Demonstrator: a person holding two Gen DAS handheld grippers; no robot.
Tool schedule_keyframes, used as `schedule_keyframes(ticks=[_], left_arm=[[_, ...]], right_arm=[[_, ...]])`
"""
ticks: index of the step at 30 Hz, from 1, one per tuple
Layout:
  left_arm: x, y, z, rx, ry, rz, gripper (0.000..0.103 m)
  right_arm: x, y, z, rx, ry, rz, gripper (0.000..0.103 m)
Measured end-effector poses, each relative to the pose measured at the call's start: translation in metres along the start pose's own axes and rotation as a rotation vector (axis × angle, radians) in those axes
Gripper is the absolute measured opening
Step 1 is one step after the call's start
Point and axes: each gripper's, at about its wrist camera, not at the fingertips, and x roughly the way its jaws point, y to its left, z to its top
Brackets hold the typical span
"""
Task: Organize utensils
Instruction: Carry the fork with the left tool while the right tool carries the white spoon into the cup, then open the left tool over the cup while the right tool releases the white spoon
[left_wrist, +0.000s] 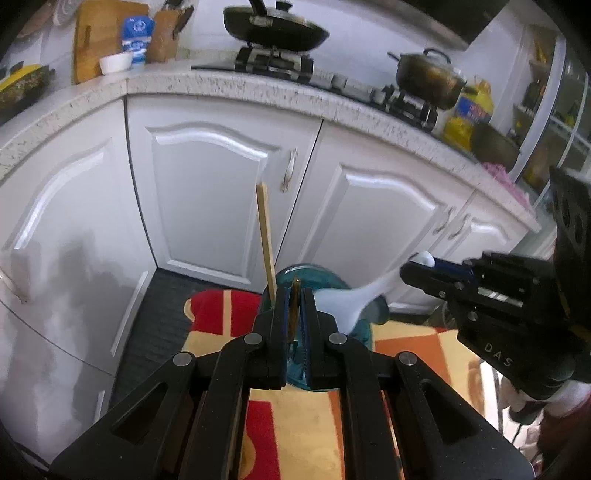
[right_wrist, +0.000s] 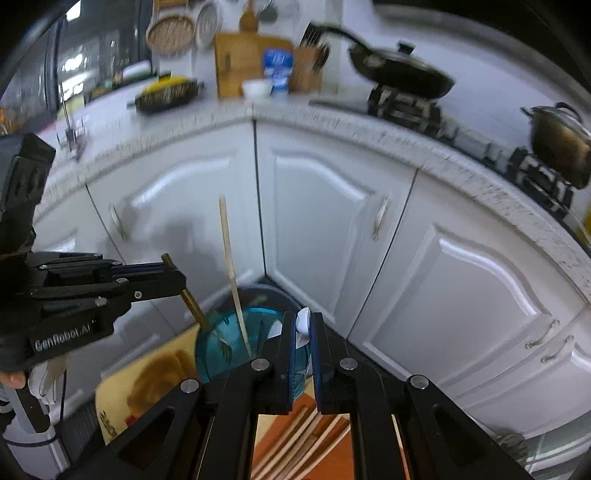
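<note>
While both grippers hung low over the patterned floor mat (left_wrist: 295, 424), we saw a translucent teal cup (right_wrist: 218, 347) sitting just below the centre of each frame, in front of the white corner cabinets (right_wrist: 325, 206). Our left gripper (left_wrist: 295, 310) had its jaws drawn narrow around a brass-coloured utensil handle (left_wrist: 294, 306), which stood upright between the blue pads at the lower centre of the left wrist view; in the right wrist view the same handle (right_wrist: 186, 291) slanted down from that gripper (right_wrist: 173, 277) at the left edge into the cup. A pale wooden chopstick (left_wrist: 266, 240) stood nearly upright in the cup, its top reaching up across a cabinet door near the middle of the picture. Our right gripper (right_wrist: 303, 332) was pinched narrow on a white spoon (right_wrist: 303, 325), whose handle end showed between the pads at the lower centre of the right wrist view. From the left wrist view that spoon (left_wrist: 358, 299) angled down from the right gripper (left_wrist: 424, 273) at the right side, its bowl over the cup's rim; motion blur kept us from telling whether it touched the cup. More wooden chopsticks (right_wrist: 295, 443) lay on the mat at the bottom of the right wrist view
</note>
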Motion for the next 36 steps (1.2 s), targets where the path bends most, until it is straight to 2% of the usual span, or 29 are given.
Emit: schedule_keyframes(ticks=[5,9,12,14,16,17,19,22,27,36], left_arm=[[0.027,0.008,-0.011,-0.021,0.046,0.024,0.005],[0.037,0.011,-0.019,-0.027,0.064,0.04,0.005],[0.04,0.01,-0.021,-0.022,0.067,0.048,0.005],[0.041,0.009,-0.023,-0.015,0.071,0.052,0.005],[0.041,0.008,-0.024,-0.018,0.072,0.051,0.006],[0.039,0.008,-0.025,-0.021,0.073,0.051,0.008],[0.036,0.007,-0.025,-0.028,0.067,0.051,0.021],[0.029,0.005,-0.027,-0.037,0.053,0.047,0.031],[0.014,-0.004,-0.034,-0.037,0.028,0.047,0.036],[-0.001,-0.03,-0.055,0.0,-0.003,0.077,0.038]], right_arm=[[0.037,-0.001,-0.001,-0.026,0.096,0.024,0.007],[0.058,-0.005,-0.006,0.004,0.131,0.062,0.007],[0.059,-0.016,-0.011,0.074,0.109,0.096,0.007],[0.054,-0.022,-0.014,0.127,0.087,0.134,0.013],[0.043,-0.027,-0.018,0.175,0.044,0.143,0.027],[0.037,-0.03,-0.019,0.195,0.025,0.145,0.027],[0.027,-0.034,-0.023,0.229,0.0,0.153,0.027],[0.012,-0.039,-0.032,0.274,-0.035,0.163,0.028],[-0.009,-0.036,-0.051,0.299,-0.074,0.145,0.028],[-0.034,-0.024,-0.084,0.343,-0.101,0.081,0.029]])
